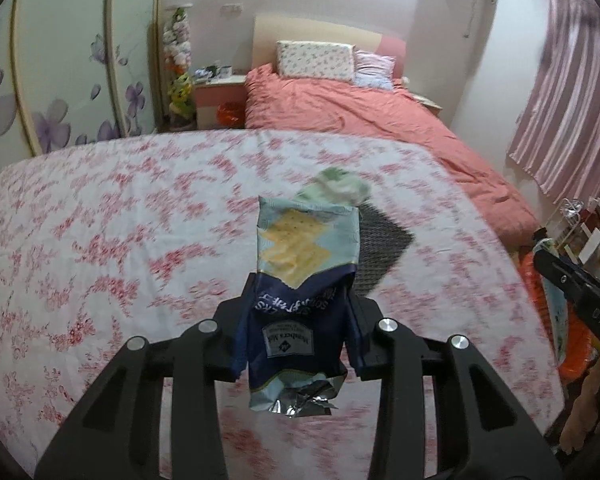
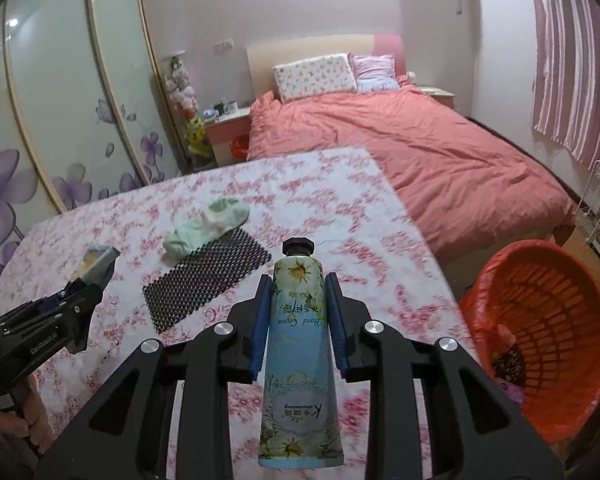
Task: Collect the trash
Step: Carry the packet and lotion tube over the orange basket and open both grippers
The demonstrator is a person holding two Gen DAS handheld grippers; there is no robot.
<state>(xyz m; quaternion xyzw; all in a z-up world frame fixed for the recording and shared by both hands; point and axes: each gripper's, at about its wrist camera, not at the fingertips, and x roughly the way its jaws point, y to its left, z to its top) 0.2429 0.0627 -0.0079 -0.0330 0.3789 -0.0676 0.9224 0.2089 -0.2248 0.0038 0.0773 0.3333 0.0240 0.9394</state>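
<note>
My left gripper (image 1: pixel 300 300) is shut on a blue and pale cracker wrapper (image 1: pixel 306 248), held above the floral tablecloth (image 1: pixel 120 240). In the right wrist view the same gripper (image 2: pixel 86 280) shows at the left with the wrapper (image 2: pixel 96 260) sticking out of it. My right gripper (image 2: pixel 298 292) is shut on a hand cream tube (image 2: pixel 298 344) with a black cap, pointing away. An orange trash basket (image 2: pixel 548 328) with a red liner stands beside the table at the right. The right gripper's finger (image 1: pixel 572 280) enters the left wrist view at the right edge.
A pale green sock (image 2: pixel 208 226) lies on the tablecloth, partly over a black perforated mat (image 2: pixel 208 280). The sock (image 1: pixel 340 188) and mat (image 1: pixel 380 248) also show behind the wrapper. Beyond the table is a bed with a coral cover (image 2: pixel 420 152), a wardrobe at left, curtains at right.
</note>
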